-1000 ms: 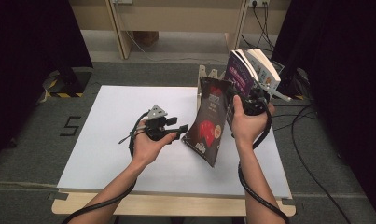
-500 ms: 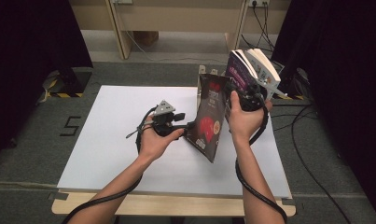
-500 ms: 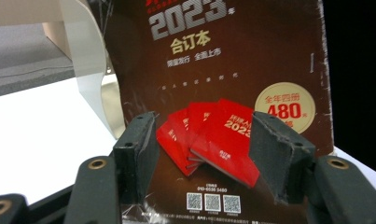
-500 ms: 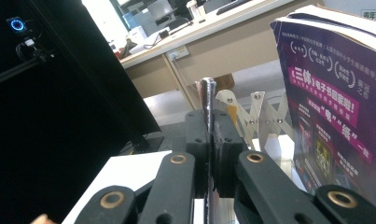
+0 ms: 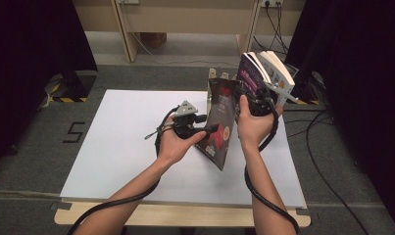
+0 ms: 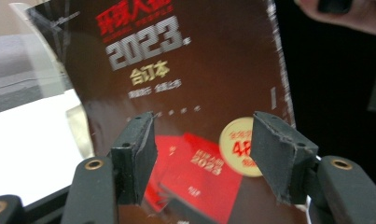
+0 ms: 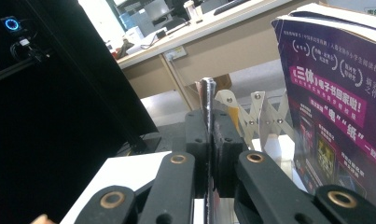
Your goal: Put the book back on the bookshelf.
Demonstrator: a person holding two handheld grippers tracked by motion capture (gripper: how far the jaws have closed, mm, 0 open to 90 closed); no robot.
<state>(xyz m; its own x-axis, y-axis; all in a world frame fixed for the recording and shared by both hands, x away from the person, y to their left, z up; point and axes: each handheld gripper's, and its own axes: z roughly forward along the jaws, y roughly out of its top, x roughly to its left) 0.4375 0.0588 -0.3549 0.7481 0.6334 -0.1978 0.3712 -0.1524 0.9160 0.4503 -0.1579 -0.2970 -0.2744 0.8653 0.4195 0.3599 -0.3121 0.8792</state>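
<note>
Dark brown magazine [image 5: 219, 120] with a red lower cover stands tilted over the right half of the white table [image 5: 116, 142], long axis running from its top edge by the folding rack [image 5: 215, 74] down toward the person. Its upper edge sits pinched edge-on in the closed jaws of the right gripper [image 7: 209, 135]. Left gripper [image 6: 202, 158] faces the cover, jaws spread wide, pads not pressing it. Purple-covered books [image 5: 263, 73] stand just behind.

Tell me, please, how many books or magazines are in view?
2. The dark magazine is held up at mid-table by the right gripper; the purple book stands in the rack behind it. More may be hidden there.
</note>
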